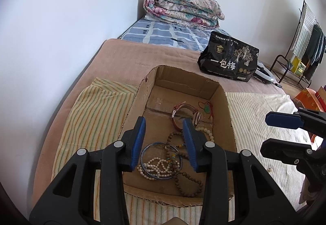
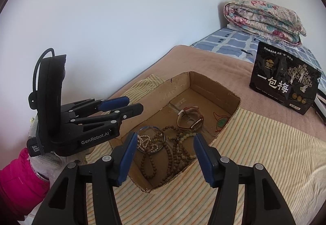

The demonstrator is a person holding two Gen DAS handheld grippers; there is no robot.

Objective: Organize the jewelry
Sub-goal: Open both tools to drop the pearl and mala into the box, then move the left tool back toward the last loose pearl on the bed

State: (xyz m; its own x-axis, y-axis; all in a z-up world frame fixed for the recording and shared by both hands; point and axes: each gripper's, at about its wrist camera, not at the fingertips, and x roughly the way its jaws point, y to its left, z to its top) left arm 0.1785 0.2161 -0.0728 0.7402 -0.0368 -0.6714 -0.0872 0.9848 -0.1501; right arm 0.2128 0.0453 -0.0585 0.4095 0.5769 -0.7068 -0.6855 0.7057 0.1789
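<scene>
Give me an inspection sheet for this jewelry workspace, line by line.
Surface: striped cloth over a pink blanket on a bed.
Job's things: open cardboard box holding a watch, blue bangle, pearl strand, brown bead strings, and green pendant on red cord.
Clutter: black snack bag; folded floral quilt.
Grippers: left gripper and right gripper both open, empty, above the box.
Cables: black loop on the left gripper's body.
Surroundings: white walls; clothes rack at far right.

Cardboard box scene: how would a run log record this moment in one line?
left gripper: open, empty | right gripper: open, empty | cardboard box: holds watch, bead strands
</scene>
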